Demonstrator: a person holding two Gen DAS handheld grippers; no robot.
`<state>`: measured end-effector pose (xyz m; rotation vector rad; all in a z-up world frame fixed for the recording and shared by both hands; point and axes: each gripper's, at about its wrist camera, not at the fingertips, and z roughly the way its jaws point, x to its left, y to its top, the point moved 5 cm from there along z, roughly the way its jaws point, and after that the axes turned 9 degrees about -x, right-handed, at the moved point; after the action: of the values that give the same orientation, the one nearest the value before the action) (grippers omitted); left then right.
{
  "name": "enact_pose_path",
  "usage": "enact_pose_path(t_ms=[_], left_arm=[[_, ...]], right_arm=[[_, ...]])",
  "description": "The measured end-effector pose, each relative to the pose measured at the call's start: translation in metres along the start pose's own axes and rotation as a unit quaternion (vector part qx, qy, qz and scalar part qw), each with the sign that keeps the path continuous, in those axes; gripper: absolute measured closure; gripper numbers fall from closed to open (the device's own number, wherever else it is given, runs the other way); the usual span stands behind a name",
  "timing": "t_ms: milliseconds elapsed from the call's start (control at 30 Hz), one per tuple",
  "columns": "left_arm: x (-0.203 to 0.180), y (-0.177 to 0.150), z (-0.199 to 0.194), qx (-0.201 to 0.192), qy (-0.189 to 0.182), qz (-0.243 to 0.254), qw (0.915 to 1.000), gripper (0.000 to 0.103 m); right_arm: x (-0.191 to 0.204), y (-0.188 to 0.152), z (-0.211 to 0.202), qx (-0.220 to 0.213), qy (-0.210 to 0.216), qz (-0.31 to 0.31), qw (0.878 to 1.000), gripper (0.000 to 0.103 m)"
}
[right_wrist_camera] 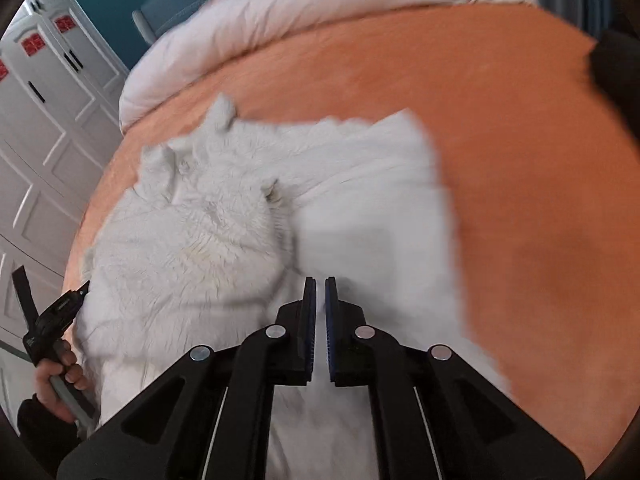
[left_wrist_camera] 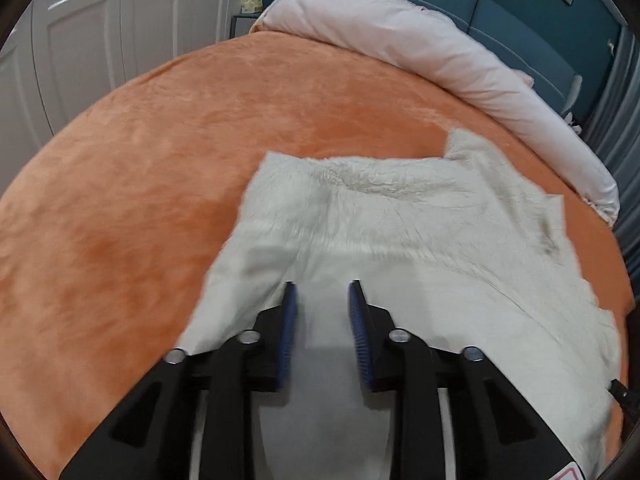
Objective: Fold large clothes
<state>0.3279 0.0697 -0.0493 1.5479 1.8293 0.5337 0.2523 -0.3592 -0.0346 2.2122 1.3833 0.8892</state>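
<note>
A large white fleecy garment lies spread on the orange bed cover. It also shows in the right wrist view, with a smooth folded flap on its right side. My left gripper is open above the garment's near part, with white cloth between and below its fingers. My right gripper has its jaws nearly closed with a thin white fold between the pads. The left hand and its gripper handle show at the left edge of the right wrist view.
A rolled pale pink duvet lies along the far side of the bed, also in the right wrist view. White wardrobe doors stand to the left. A teal headboard wall is behind. The orange cover extends right of the garment.
</note>
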Motion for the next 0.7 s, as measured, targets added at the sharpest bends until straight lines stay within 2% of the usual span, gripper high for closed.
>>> enact_pose_path(t_ms=[33, 100, 133, 167, 200, 233, 300, 333, 400, 567, 700], left_arm=[[0.005, -0.004, -0.017, -0.002, -0.004, -0.001, 1.0, 0.05], [0.024, -0.013, -0.057, -0.009, -0.002, -0.003, 1.0, 0.036], [0.036, -0.021, -0.081, -0.008, -0.003, -0.004, 1.0, 0.032], [0.047, -0.029, -0.099, -0.002, -0.001, -0.004, 1.0, 0.03], [0.055, -0.034, -0.111, 0.004, 0.001, -0.006, 1.0, 0.027], [0.071, -0.047, -0.131, 0.02, 0.006, -0.01, 0.9997, 0.026], [0.091, -0.066, -0.159, 0.046, 0.01, -0.027, 0.9985, 0.025], [0.103, -0.082, -0.175, 0.067, 0.006, -0.038, 0.997, 0.025], [0.117, -0.108, -0.196, 0.096, 0.008, -0.049, 0.9941, 0.025], [0.121, -0.181, -0.228, 0.172, -0.02, -0.067, 0.9826, 0.025], [0.106, -0.201, -0.244, 0.164, -0.039, -0.052, 0.9843, 0.025]], right_arm=[[-0.008, -0.002, -0.018, -0.007, -0.003, 0.003, 1.0, 0.098], [-0.032, -0.01, -0.061, -0.016, -0.017, 0.003, 1.0, 0.095], [-0.045, -0.021, -0.085, -0.015, -0.024, 0.005, 1.0, 0.087], [-0.055, -0.031, -0.103, -0.011, -0.025, 0.008, 1.0, 0.08], [-0.062, -0.04, -0.113, -0.006, -0.024, 0.009, 1.0, 0.063], [-0.066, -0.053, -0.125, 0.002, -0.025, 0.008, 1.0, 0.051], [-0.078, -0.088, -0.157, 0.024, -0.017, 0.01, 1.0, 0.046], [-0.083, -0.101, -0.168, 0.035, -0.008, 0.015, 0.999, 0.04], [-0.088, -0.137, -0.187, 0.067, 0.019, 0.035, 0.997, 0.032], [-0.085, -0.205, -0.194, 0.132, 0.034, 0.059, 0.989, 0.028], [-0.071, -0.221, -0.204, 0.12, 0.056, 0.043, 0.99, 0.027]])
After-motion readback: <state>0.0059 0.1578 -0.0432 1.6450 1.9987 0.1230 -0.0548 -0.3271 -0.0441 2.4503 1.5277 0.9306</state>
